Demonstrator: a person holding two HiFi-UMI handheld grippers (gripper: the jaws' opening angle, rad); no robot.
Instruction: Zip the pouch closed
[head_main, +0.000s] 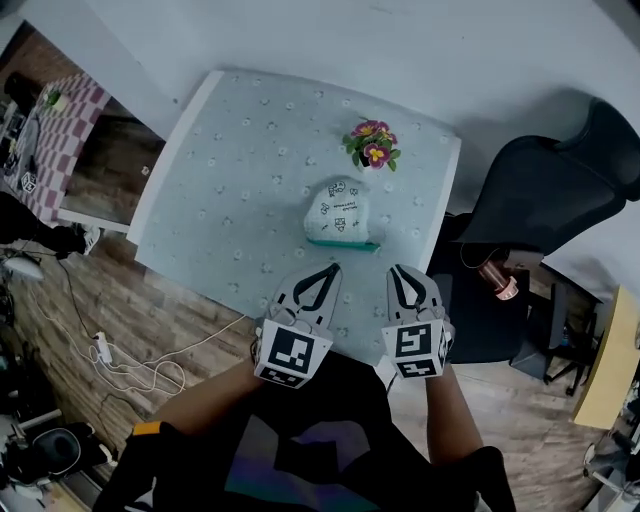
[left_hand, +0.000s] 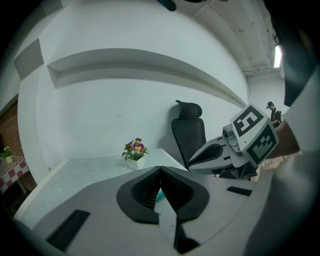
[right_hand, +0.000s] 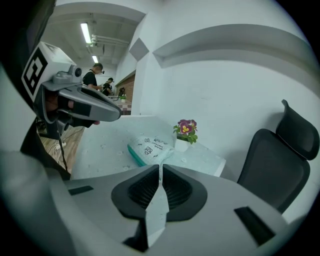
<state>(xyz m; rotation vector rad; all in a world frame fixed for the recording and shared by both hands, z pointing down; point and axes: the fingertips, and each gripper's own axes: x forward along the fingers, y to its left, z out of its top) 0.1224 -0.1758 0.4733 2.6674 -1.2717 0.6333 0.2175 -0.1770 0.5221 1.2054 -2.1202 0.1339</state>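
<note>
The pouch (head_main: 340, 212) is white with small black prints and a teal edge on its near side. It lies on the pale flowered tablecloth (head_main: 230, 180), right of the table's middle. In the right gripper view the pouch (right_hand: 152, 147) lies just beyond the jaw tips. Only a teal sliver of the pouch (left_hand: 159, 196) shows in the left gripper view. My left gripper (head_main: 332, 267) and right gripper (head_main: 398, 268) hang side by side over the near table edge, short of the pouch and apart from it. Both are shut with nothing between their jaws.
A small potted flower (head_main: 372, 143) stands just behind the pouch. A black office chair (head_main: 550, 190) stands off the table's right side, with a copper-coloured object (head_main: 497, 282) near it. White cables (head_main: 130, 365) lie on the wooden floor at left. A chequered table (head_main: 60, 130) is at far left.
</note>
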